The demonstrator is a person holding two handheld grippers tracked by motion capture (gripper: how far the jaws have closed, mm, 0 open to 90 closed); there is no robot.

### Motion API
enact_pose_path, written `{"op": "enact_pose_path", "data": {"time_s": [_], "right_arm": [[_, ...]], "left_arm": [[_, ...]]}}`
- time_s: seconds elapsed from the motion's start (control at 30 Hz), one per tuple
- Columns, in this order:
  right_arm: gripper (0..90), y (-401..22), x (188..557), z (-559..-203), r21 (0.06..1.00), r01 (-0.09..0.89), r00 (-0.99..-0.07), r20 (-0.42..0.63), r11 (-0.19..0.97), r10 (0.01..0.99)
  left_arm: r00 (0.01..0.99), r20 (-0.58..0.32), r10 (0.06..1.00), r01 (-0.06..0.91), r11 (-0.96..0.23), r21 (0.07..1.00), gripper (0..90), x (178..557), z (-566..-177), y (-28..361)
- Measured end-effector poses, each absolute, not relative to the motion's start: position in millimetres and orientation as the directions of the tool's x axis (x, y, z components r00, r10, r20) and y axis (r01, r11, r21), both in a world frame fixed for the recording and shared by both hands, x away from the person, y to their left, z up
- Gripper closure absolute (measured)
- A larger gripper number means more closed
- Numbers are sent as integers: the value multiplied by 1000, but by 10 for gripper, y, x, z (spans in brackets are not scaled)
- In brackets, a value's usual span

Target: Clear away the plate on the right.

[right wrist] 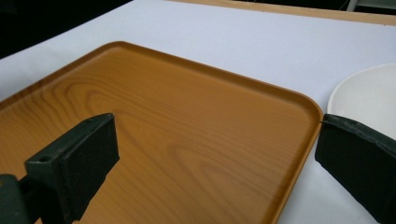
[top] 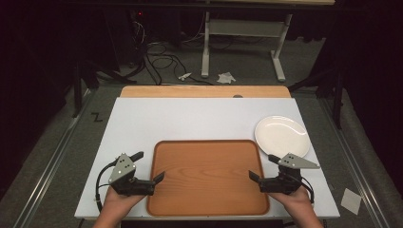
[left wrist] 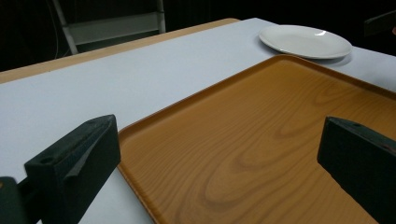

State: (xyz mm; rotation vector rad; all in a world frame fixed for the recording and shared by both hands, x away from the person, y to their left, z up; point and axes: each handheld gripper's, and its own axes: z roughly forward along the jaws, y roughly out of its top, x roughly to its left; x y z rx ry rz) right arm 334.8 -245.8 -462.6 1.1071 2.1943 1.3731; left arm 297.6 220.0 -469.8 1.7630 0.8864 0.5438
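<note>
Between my two grippers lies the rectangular wood-grain brown tray point(top: 207, 175) with rounded corners, flat on the white table top point(top: 190, 118). My left gripper point(top: 151, 167) sits at the tray's left edge, jaws spread wide and gripping nothing, one jaw over the table, the other over the tray. My right gripper point(top: 264, 167) mirrors it at the right edge, jaws equally wide and empty. Just beyond my right jaws rests the round white ceramic plate point(top: 282, 136), beside the tray's far corner.
</note>
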Motion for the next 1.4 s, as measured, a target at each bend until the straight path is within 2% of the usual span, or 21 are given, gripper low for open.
{"op": "enact_pose_path", "data": {"time_s": [0.77, 1.4], "right_arm": [[8, -2605, 3369, -4582, 882, 435, -615, 144, 181, 775], [8, -3027, 3424, -4559, 883, 453, -510, 145, 121, 848]], "left_arm": [[621, -44, 783, 322, -203, 925, 4, 3016, -4747, 2220], [601, -49, 798, 326, -188, 927, 2, 3059, -4752, 2243]]}}
